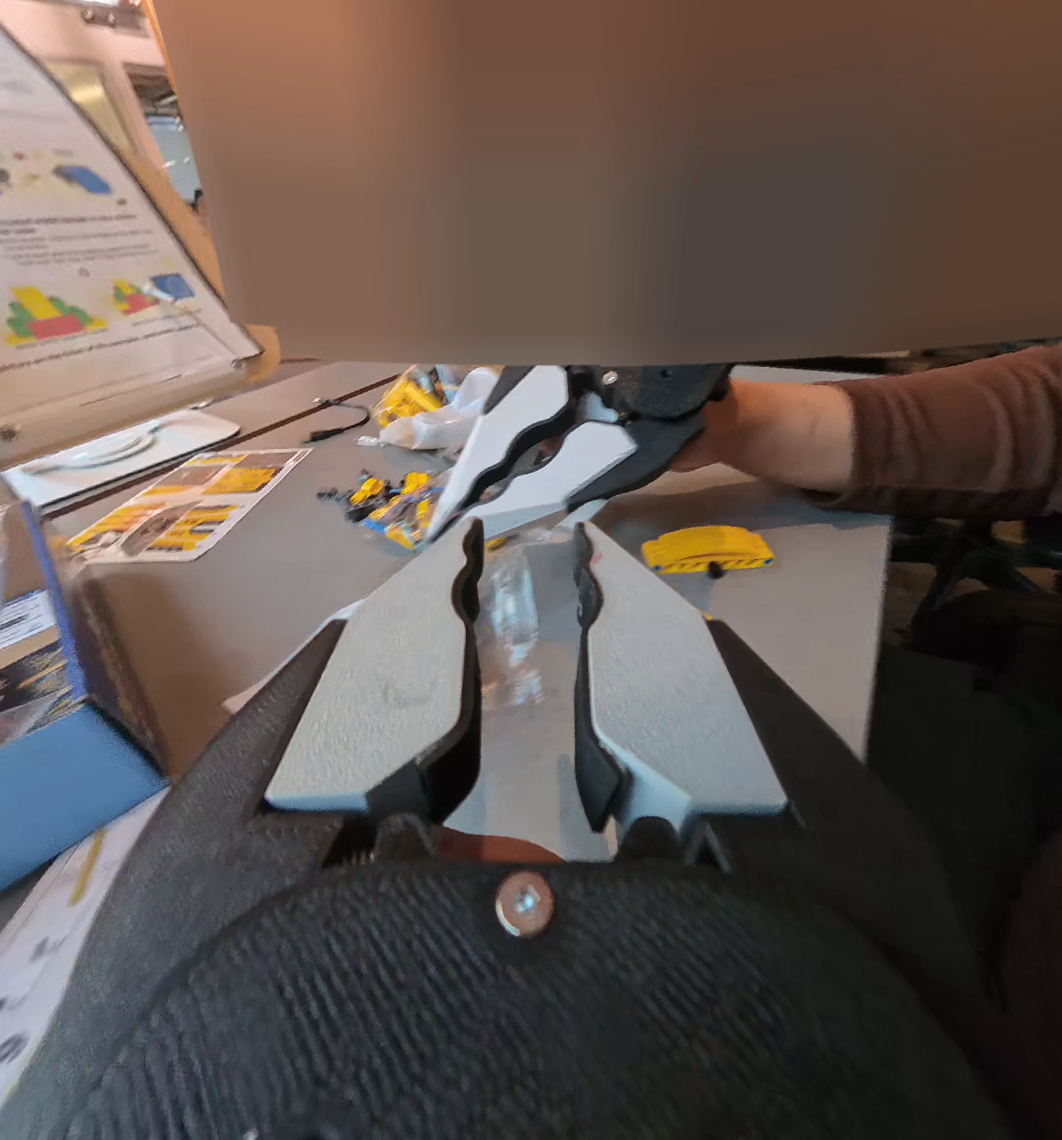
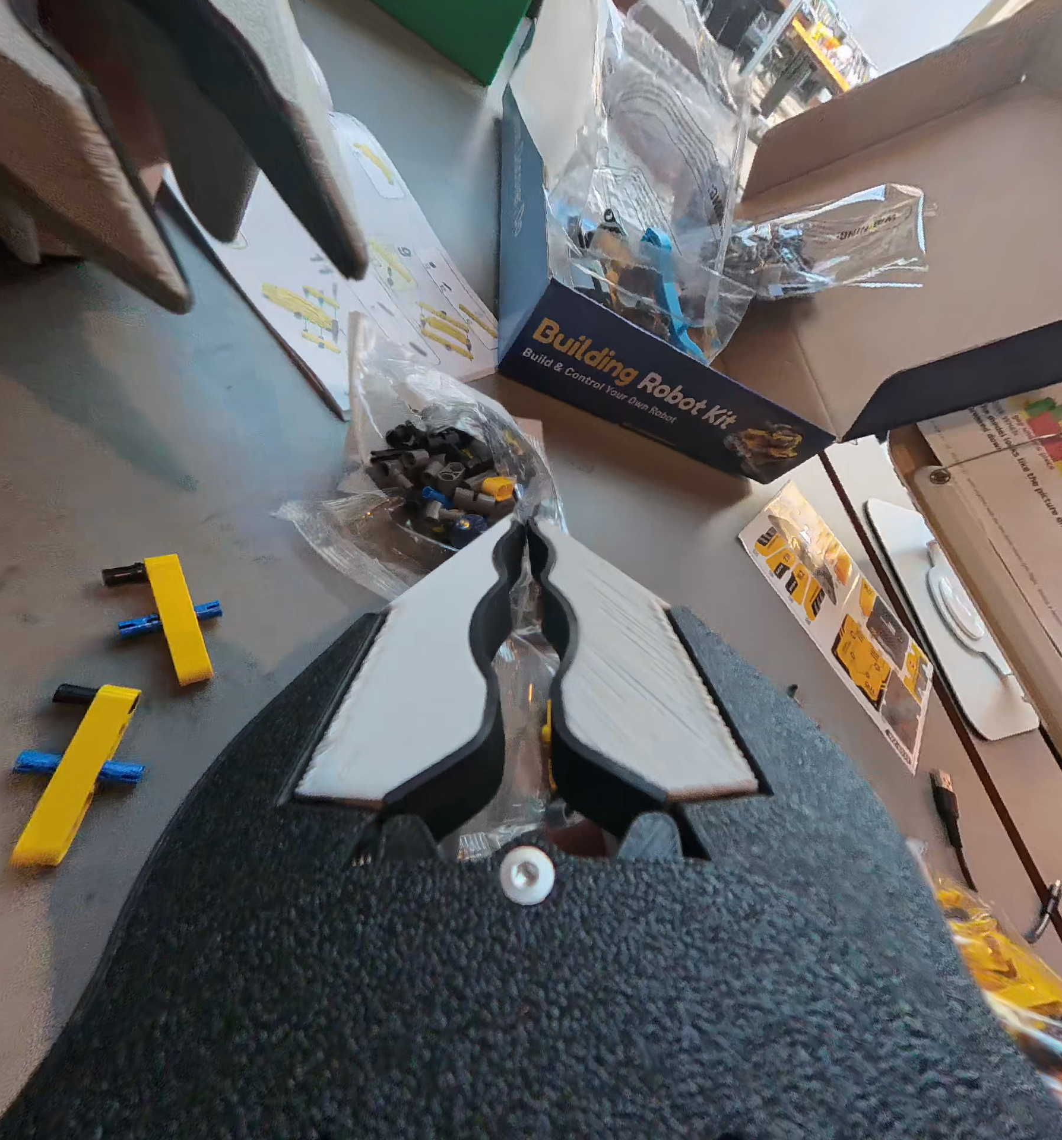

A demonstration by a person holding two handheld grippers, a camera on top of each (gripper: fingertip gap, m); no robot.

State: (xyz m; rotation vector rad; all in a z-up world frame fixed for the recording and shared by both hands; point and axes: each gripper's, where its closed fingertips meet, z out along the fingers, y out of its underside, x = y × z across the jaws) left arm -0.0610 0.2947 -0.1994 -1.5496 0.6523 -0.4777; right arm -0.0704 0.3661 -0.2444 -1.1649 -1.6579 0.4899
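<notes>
My right gripper [image 2: 525, 524] is shut on the edge of a clear plastic bag [image 2: 454, 543] that holds small black, grey, blue and yellow parts [image 2: 442, 481]. The bag rests on the grey table [image 2: 84, 432]. My left gripper [image 1: 528, 533] is open, with clear plastic [image 1: 513, 617] showing in the gap between its fingers. The right gripper's tips [image 1: 454, 518] sit just beyond my left fingertips. In the right wrist view the left gripper [image 2: 269, 247] hovers at the upper left, fingers apart.
Two yellow beams with blue and black pins [image 2: 176, 617] [image 2: 78, 771] lie to the left. A dark blue kit box [image 2: 639, 382] holds more bags [image 2: 639, 216]. An instruction booklet [image 2: 355, 277], a leaflet [image 2: 836, 617], a cable [image 2: 947, 808] and a sign stand [image 1: 53, 247] surround the spot. One gripper's finger ends stand about 9 centimeters off the other's.
</notes>
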